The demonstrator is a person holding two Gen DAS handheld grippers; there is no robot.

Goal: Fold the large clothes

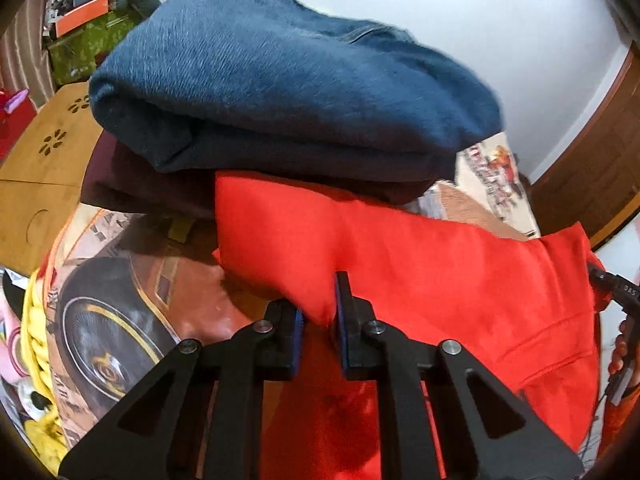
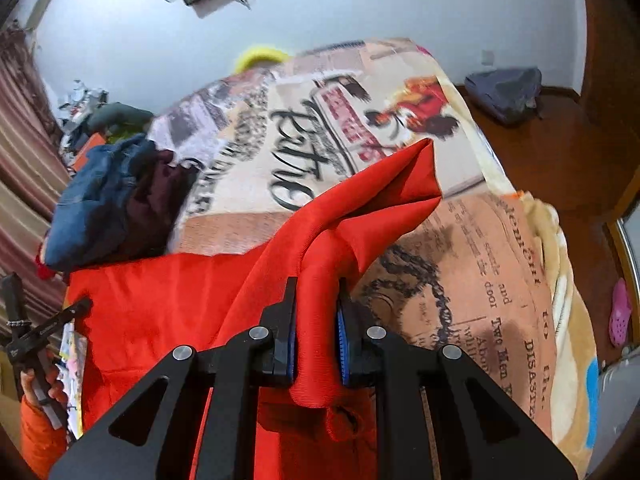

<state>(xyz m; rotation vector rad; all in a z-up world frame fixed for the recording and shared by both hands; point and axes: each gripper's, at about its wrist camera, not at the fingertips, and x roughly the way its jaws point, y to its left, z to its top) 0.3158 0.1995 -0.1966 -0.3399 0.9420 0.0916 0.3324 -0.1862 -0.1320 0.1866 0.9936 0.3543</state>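
Closest, low in each frame, the left gripper and right gripper pinch bunched red garment edges, nearly closed, likely to raise a fold. Beyond lies the printed blanket; folded blue jeans wait upper centre.

I count one red garment and two folded clothes stacked: one blue, one maroon. One printed blanket covers the bed. I see two grippers, one pink shoe, one wooden table.
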